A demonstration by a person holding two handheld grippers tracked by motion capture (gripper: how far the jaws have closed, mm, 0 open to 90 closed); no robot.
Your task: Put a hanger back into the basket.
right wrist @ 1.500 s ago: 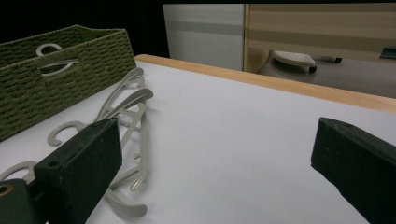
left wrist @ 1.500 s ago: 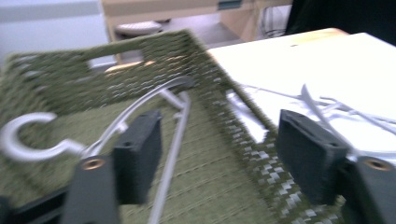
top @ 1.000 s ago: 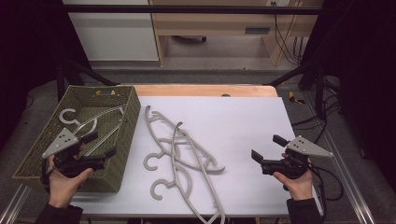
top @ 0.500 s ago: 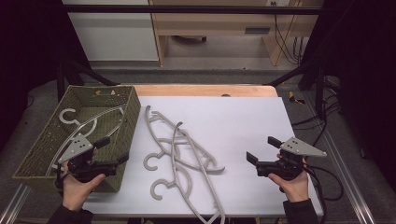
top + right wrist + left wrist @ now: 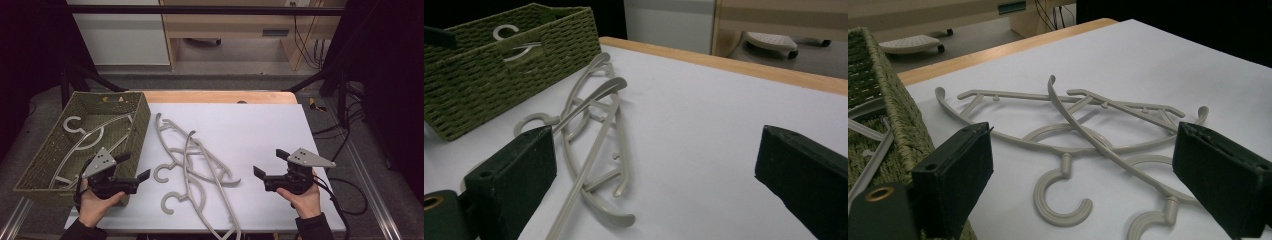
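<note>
left gripper [image 5: 135, 170] is sitting wide open, holding nothing | hangers [image 5: 192, 160] are lying tangled just ahead of it, basket [image 5: 137, 125] beside it | right gripper [image 5: 267, 165] is waiting open too | best to pinch one top hanger only

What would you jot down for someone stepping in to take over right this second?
Left gripper: jaws open, holding nothing, beside the basket.
Right gripper: jaws open, holding nothing, at the table's right.
Done, it seems: hangers in the basket.
Left: a tangled pile of hangers on the white table, between the two grippers. Probably they go into the basket next.
</note>
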